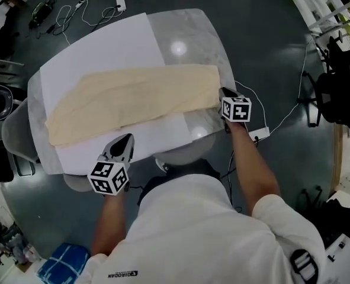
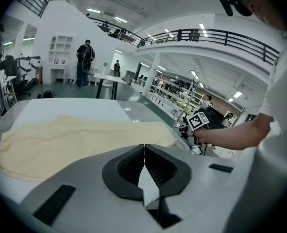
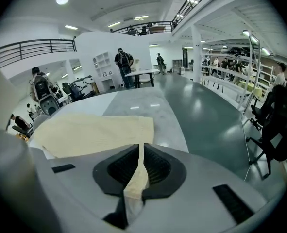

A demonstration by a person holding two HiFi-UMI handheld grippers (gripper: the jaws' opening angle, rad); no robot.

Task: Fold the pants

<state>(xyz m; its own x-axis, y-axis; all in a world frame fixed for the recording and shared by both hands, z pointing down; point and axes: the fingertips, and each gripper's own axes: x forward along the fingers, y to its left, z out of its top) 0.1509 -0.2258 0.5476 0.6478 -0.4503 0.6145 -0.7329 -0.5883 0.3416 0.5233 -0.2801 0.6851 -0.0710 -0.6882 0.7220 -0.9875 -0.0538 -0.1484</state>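
One pants (image 1: 133, 99), one sheet (image 1: 103, 46), two claws: left claw (image 1: 122, 141), right claw (image 1: 221, 90)

In the head view the right gripper (image 1: 224, 93), grey-bodied with a black-and-white marker cube, is covering the near right corner of the long cream fabric pants (image 1: 133, 96). The person's white-shirted torso (image 1: 204, 229) is hiding the near rim of the rounded grey table (image 1: 186, 34). In the right gripper view, the cream strip in the narrow gap is leaving unclear whether cloth is lying between the pads or beneath them. Distant standing people (image 2: 85, 57) are appearing too small to detail.
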